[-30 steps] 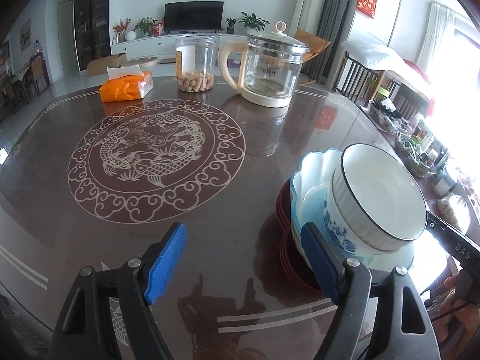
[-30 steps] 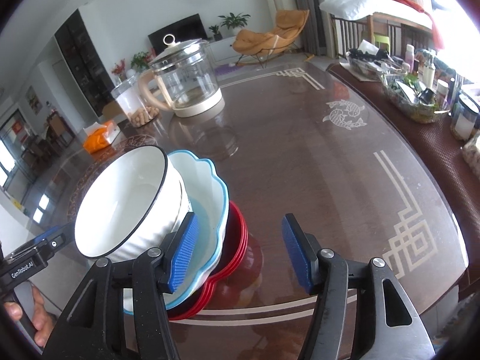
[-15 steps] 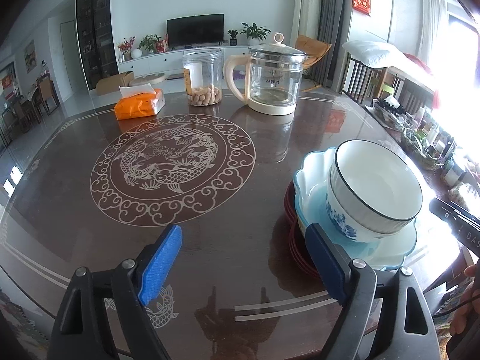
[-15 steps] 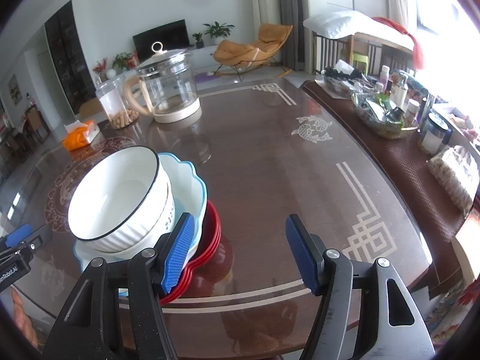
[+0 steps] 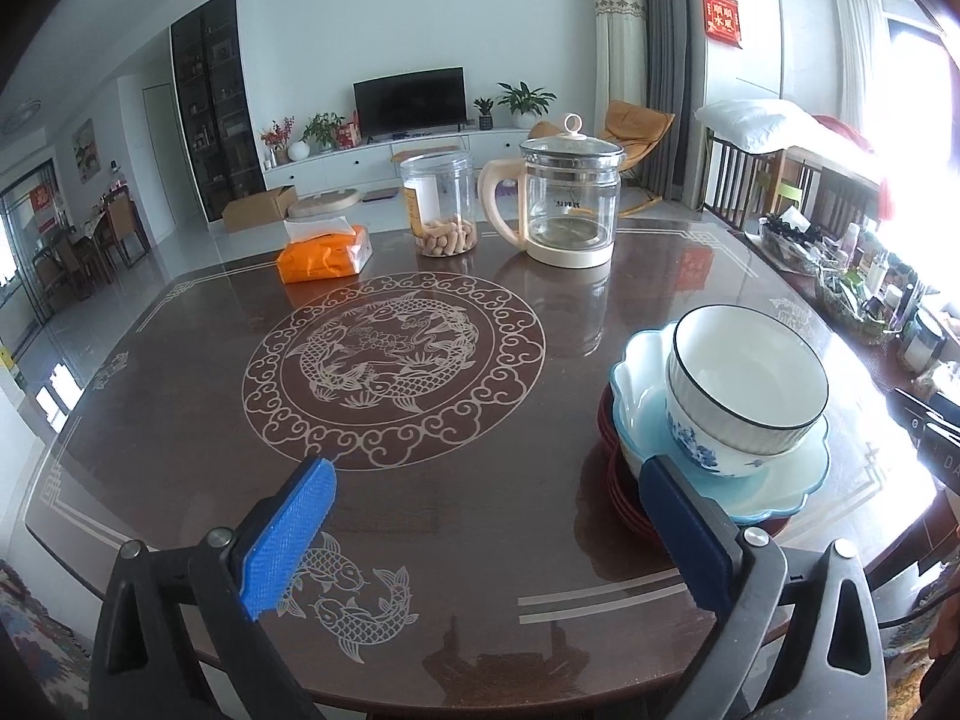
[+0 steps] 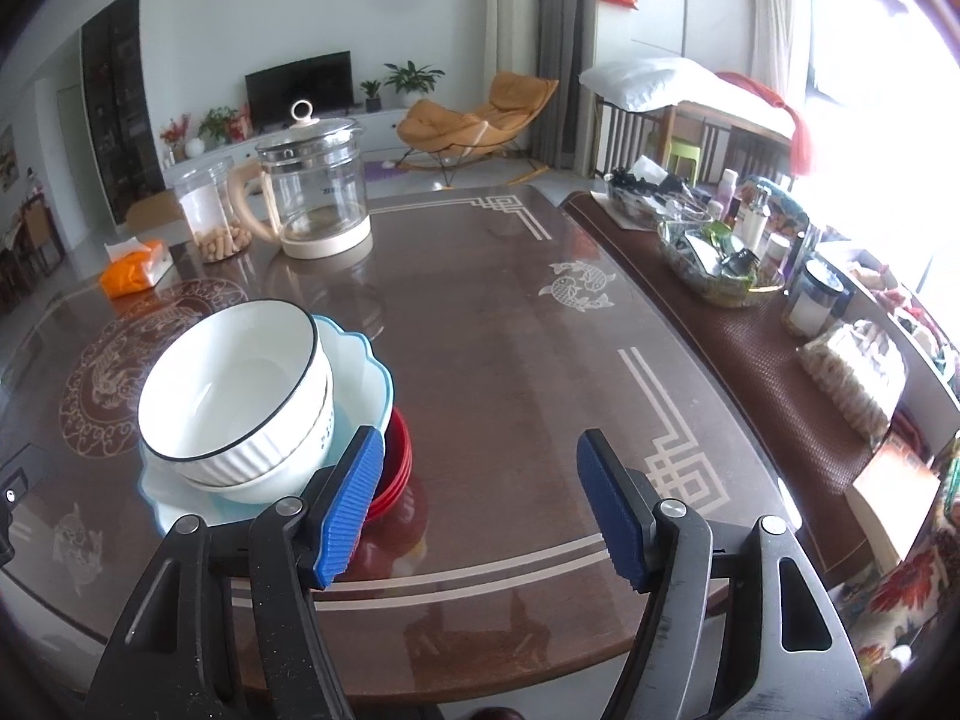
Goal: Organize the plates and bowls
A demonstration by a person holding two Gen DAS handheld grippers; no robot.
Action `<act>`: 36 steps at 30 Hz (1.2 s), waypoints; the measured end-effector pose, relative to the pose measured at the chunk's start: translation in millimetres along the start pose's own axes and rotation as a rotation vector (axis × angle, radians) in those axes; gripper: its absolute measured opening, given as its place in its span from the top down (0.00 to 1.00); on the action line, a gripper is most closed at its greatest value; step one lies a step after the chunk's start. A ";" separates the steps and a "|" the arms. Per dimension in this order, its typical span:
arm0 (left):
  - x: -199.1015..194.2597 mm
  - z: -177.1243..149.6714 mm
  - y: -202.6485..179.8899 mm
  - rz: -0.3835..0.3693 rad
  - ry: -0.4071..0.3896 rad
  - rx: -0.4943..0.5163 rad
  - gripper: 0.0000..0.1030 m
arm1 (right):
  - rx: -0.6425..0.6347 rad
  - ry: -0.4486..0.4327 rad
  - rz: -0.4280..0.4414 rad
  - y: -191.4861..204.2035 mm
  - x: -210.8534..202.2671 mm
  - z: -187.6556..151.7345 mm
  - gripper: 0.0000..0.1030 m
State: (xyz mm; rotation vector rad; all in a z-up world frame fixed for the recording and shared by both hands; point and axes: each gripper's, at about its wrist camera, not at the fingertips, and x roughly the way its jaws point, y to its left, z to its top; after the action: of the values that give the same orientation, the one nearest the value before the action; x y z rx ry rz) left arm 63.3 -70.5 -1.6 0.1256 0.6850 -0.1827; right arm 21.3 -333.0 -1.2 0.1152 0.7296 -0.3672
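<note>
A white ribbed bowl with a black rim (image 5: 747, 387) sits in a light blue scalloped plate (image 5: 780, 486), which rests on red plates (image 5: 618, 480) on the dark table. The stack also shows in the right wrist view: bowl (image 6: 234, 396), blue plate (image 6: 360, 372), red plates (image 6: 396, 462). My left gripper (image 5: 486, 534) is open and empty, held back from the table's near edge, left of the stack. My right gripper (image 6: 480, 510) is open and empty, just right of the stack.
A glass kettle (image 5: 567, 204), a jar of snacks (image 5: 441, 210) and an orange tissue pack (image 5: 324, 255) stand at the table's far side. A side counter with bottles and a basket (image 6: 720, 258) runs along the right.
Both grippers have pulled back and up from the stack, staying open. The bowl, blue plate and red plates have stayed in place on the table.
</note>
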 end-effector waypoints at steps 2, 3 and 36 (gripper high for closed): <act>-11.8 -4.5 4.2 -0.014 -0.039 0.001 0.02 | 0.003 -0.021 -0.012 -1.6 -12.0 -2.7 0.31; -16.3 -7.5 5.9 -0.017 -0.048 0.005 0.02 | 0.008 -0.030 -0.020 -2.1 -18.0 -4.9 0.31; -71.7 -53.2 -10.2 -0.073 0.159 0.000 0.02 | 0.012 -0.001 0.104 50.7 -126.1 -72.8 0.28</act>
State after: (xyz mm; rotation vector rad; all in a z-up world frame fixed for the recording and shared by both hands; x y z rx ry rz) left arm -26.1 -62.1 2.8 0.1158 0.8484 -0.2445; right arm -92.4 -232.9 28.0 0.1634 0.7174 -0.2722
